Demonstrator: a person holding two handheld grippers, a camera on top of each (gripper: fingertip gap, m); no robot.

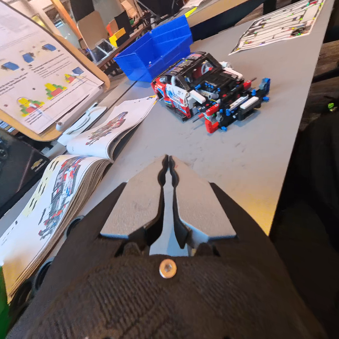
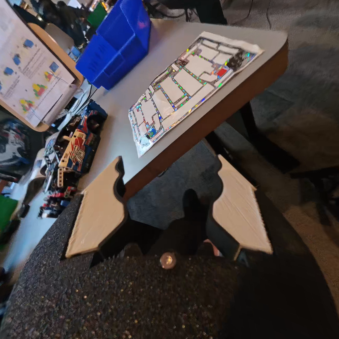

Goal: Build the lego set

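A half-built lego car (image 1: 207,88), red, white, black and blue, sits on the grey table (image 1: 211,165) ahead of my left gripper (image 1: 168,157). That gripper is shut with nothing between its fingers and hovers over the table's near part. The open instruction book (image 1: 60,185) lies to its left. In the right wrist view the car (image 2: 73,152) is at the left. My right gripper (image 2: 169,159) is open and empty. It sits at the table's near edge (image 2: 183,135), with the floor showing between its fingers. A shiny sticker sheet (image 2: 185,88) lies on the table ahead of it.
A blue plastic bin (image 1: 156,51) stands behind the car and also shows in the right wrist view (image 2: 117,47). A board with printed sheets (image 1: 38,69) leans at the left. The sticker sheet (image 1: 277,25) lies at the far right. A dark box (image 1: 16,165) is at the left. The gap from one gripper's tips to the other's is roughly 45 cm. Between my left fingertips and the half-built lego car (image 1: 207,88) there is roughly 15 cm.
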